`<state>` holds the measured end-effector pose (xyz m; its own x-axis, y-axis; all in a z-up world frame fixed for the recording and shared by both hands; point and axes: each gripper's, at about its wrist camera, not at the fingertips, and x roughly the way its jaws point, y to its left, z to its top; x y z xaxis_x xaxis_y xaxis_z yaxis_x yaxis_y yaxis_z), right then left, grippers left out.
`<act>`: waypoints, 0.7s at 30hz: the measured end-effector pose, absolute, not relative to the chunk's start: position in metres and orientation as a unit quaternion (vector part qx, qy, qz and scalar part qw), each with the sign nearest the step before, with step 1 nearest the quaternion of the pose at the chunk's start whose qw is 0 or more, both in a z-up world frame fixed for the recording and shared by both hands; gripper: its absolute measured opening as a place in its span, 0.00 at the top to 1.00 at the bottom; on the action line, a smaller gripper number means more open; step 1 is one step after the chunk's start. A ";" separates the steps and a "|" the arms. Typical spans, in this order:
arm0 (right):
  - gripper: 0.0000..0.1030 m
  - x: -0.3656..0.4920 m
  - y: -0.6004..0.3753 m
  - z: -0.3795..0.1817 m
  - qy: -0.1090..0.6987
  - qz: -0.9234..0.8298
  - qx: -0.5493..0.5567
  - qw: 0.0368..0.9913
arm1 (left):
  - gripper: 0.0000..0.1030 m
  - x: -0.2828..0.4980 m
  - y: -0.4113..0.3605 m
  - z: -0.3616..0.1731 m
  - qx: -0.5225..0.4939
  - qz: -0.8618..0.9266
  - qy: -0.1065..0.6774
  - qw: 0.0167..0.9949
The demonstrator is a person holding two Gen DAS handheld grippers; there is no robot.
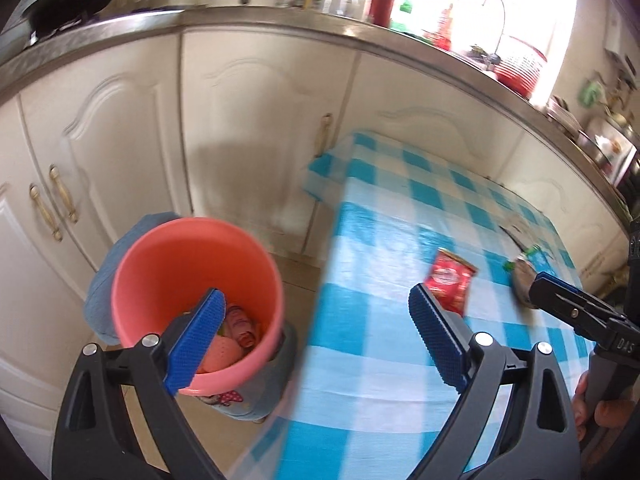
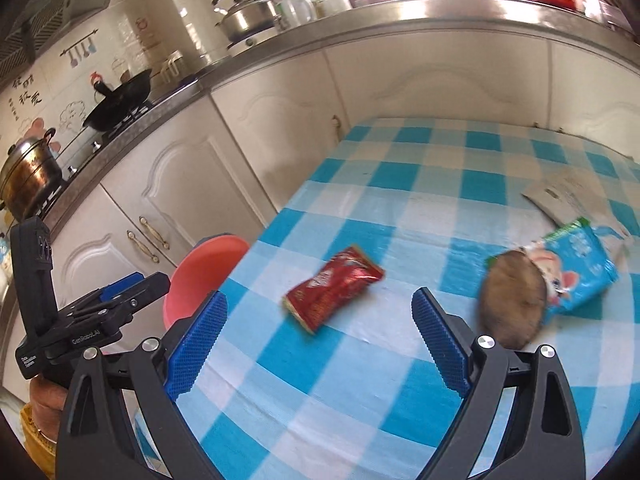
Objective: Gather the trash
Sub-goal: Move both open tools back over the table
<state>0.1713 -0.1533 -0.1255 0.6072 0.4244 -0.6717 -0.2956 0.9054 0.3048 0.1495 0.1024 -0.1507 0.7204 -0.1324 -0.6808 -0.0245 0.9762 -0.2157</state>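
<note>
White panelled kitchen cabinets (image 2: 172, 184) run under a steel countertop (image 2: 360, 20). The desk (image 2: 360, 380) wears a smooth blue-and-white checked cloth. Beside it stands a round pink plastic bin (image 1: 192, 248), crumpled wrappers at its bottom. On the cloth lie a glossy red packet (image 2: 332, 286), a blue pouch (image 2: 580, 272) and a blurred brown oval, perhaps a peel (image 2: 514, 300). Left tongs (image 1: 316, 336) and right tongs (image 2: 320, 344) both gape, empty.
</note>
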 end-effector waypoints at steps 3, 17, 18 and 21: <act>0.10 0.164 -0.175 -0.123 0.387 0.188 0.094 0.898 | 0.09 0.150 0.083 -0.146 -0.091 -0.042 0.375 0.922; 0.10 0.138 -0.274 -0.122 0.364 0.120 0.157 0.910 | 0.08 0.151 0.004 -0.129 -0.035 -0.088 0.379 0.921; 0.10 0.137 -0.280 -0.122 0.364 0.116 0.160 0.910 | 0.08 0.152 -0.003 -0.129 -0.029 -0.094 0.380 0.920; 0.10 0.130 -0.301 -0.125 0.362 0.103 0.174 0.910 | 0.08 0.152 -0.024 -0.128 -0.016 -0.114 0.383 0.916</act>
